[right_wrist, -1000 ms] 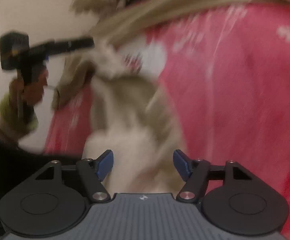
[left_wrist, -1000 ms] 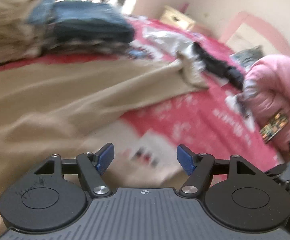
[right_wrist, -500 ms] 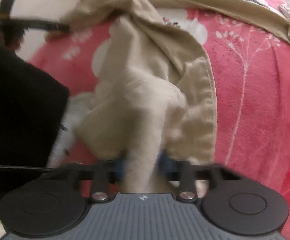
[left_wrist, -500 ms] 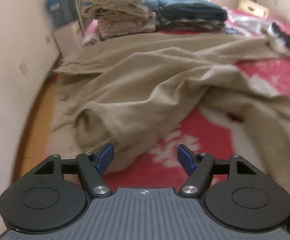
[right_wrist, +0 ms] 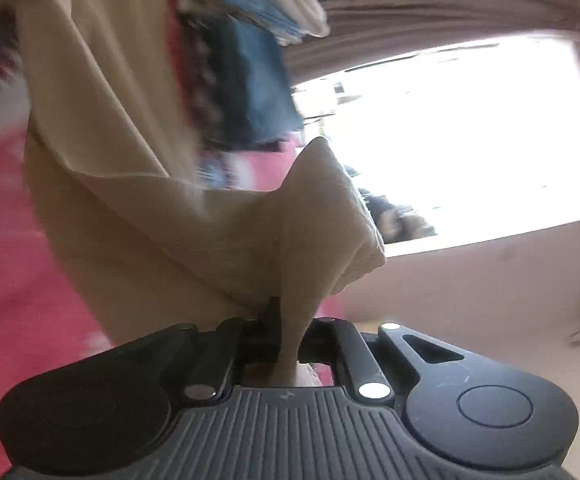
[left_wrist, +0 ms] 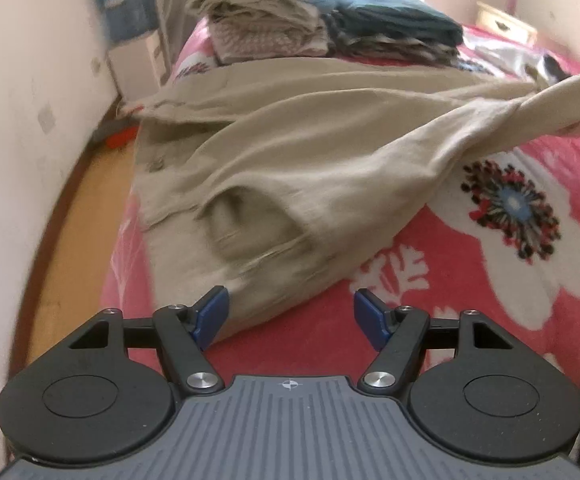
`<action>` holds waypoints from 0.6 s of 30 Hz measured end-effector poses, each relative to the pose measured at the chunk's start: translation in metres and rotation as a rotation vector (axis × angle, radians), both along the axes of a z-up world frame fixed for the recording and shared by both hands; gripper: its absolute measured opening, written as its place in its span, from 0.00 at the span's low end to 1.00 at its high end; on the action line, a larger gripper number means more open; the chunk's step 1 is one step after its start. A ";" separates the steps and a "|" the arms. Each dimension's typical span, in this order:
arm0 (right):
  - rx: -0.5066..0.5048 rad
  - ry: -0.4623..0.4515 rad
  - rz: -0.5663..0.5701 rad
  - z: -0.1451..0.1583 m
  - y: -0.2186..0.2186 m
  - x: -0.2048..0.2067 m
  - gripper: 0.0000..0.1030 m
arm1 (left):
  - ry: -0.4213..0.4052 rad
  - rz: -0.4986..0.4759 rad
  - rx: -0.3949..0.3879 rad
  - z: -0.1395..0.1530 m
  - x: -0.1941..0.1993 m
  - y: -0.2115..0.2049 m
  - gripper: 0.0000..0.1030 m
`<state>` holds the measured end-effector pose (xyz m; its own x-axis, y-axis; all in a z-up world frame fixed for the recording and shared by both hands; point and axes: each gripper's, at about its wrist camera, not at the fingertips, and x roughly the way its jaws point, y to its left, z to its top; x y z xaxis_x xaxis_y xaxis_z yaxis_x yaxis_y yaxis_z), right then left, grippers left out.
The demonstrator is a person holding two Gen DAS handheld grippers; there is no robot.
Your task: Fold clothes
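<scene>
The right tongs [right_wrist: 286, 332] are pinching a bunched end of the beige trousers [left_wrist: 290, 168] and lifting it off the floral bed blanket [left_wrist: 490, 280], probably to draw the cloth taut toward the right edge of the frame. The left tongs [left_wrist: 290, 312] are hanging released at lower centre, one blue pad [left_wrist: 210, 316] just beside the crumpled hem, likely awaiting a grip, while folded stacks [left_wrist: 290, 20] are sitting at upper centre.

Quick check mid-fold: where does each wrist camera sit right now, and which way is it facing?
Left wrist: on the open left hand-held gripper, low over the red floral blanket, facing the beige garment and folded stacks.
Right wrist: on the right hand-held gripper, rolled sideways toward the window, shut on the garment.
Shared: garment, blanket, stacks.
</scene>
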<state>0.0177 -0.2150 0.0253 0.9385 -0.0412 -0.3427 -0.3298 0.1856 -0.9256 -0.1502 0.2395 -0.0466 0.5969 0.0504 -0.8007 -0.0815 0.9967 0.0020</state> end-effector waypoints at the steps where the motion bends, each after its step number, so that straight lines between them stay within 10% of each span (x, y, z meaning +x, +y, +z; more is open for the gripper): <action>1: -0.021 -0.012 -0.017 -0.012 -0.003 0.012 0.26 | 0.005 0.015 -0.027 0.001 -0.003 0.006 0.68; 3: -0.082 0.024 -0.067 -0.041 -0.011 0.029 0.59 | 0.017 0.053 -0.093 0.003 -0.010 0.019 0.68; 11: 0.092 0.315 -0.194 -0.040 -0.048 -0.008 0.63 | 0.066 0.268 -0.510 -0.014 -0.023 0.070 0.68; 15: 0.447 0.386 -0.243 0.019 -0.068 -0.041 0.65 | 0.032 0.349 -0.676 -0.026 -0.025 0.075 0.68; 18: 0.974 0.545 -0.314 0.055 -0.075 -0.043 0.65 | -0.017 0.426 -0.750 -0.035 -0.024 0.077 0.68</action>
<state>-0.0252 -0.2900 0.0808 0.6520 0.2575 -0.7131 -0.4539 0.8860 -0.0950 -0.1744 0.3165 -0.0812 0.6598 -0.2655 -0.7030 -0.4426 0.6187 -0.6491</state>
